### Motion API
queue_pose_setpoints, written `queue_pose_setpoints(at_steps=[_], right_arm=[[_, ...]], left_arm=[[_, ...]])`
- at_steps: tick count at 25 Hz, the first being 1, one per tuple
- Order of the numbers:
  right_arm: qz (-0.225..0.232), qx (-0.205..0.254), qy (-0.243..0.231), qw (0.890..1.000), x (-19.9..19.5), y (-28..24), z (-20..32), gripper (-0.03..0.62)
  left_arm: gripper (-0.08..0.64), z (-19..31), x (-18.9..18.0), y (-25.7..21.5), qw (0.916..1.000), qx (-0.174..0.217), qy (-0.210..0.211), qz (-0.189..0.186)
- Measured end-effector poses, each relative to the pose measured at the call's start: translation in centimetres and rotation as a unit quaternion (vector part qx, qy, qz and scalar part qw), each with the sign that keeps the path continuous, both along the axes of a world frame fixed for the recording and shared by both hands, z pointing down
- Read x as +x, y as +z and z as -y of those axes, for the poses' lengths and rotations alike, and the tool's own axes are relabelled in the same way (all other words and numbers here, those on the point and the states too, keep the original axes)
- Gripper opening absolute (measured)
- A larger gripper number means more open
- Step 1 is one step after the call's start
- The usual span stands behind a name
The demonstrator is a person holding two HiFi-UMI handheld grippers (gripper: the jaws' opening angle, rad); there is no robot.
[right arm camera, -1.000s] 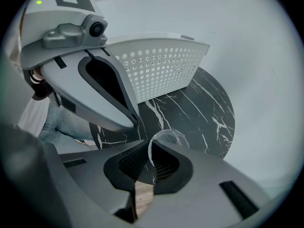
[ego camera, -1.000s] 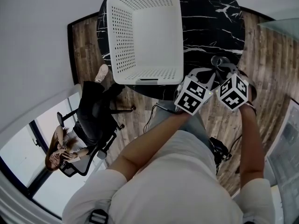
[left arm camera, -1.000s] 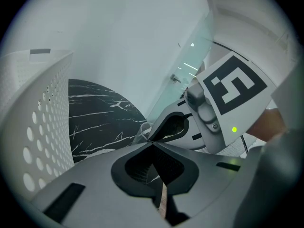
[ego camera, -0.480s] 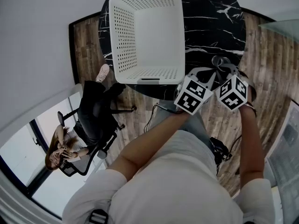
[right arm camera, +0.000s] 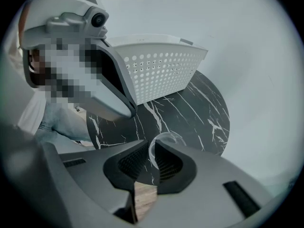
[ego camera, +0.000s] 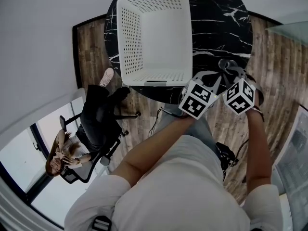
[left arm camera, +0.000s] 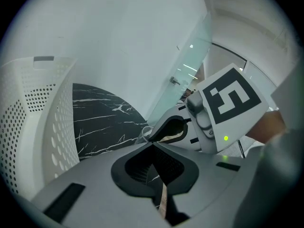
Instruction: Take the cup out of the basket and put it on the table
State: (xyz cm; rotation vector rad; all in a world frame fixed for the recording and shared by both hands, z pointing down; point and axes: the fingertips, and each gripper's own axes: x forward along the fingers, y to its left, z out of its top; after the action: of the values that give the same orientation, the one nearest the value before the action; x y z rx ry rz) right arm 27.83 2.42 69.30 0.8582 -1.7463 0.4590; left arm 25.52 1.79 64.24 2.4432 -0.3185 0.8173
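Head view looks down into white basket (ego camera: 127,37) on black marble table (ego camera: 216,18). Left gripper (left arm camera: 153,145) jaws shut tip to tip. Only right gripper view shows the grip properly: right gripper (right arm camera: 151,158) pinching clear cup (right arm camera: 166,137) by rim, at table's near edge, outside basket.

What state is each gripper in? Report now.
Left gripper: closed, empty.
Right gripper: fingers closed on the wall of the clear glass cup.
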Motion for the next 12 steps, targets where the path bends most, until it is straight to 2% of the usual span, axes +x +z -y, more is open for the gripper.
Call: queue_pose_setpoints(at_steps=[7, 12], right_arm=[[-0.007, 0.014, 0.013, 1.0, 0.1, -2.1, 0.1, 0.026], [-0.006, 0.046, 0.033, 0.998, -0.3, -5.1, 0.3, 0.026]], left_arm=[[-0.006, -0.1, -0.7, -1.5, 0.9999, 0.007, 0.003, -0.009], [-0.006, -0.7, -1.4, -3.3, 0.9997, 0.001, 0.008, -0.025]])
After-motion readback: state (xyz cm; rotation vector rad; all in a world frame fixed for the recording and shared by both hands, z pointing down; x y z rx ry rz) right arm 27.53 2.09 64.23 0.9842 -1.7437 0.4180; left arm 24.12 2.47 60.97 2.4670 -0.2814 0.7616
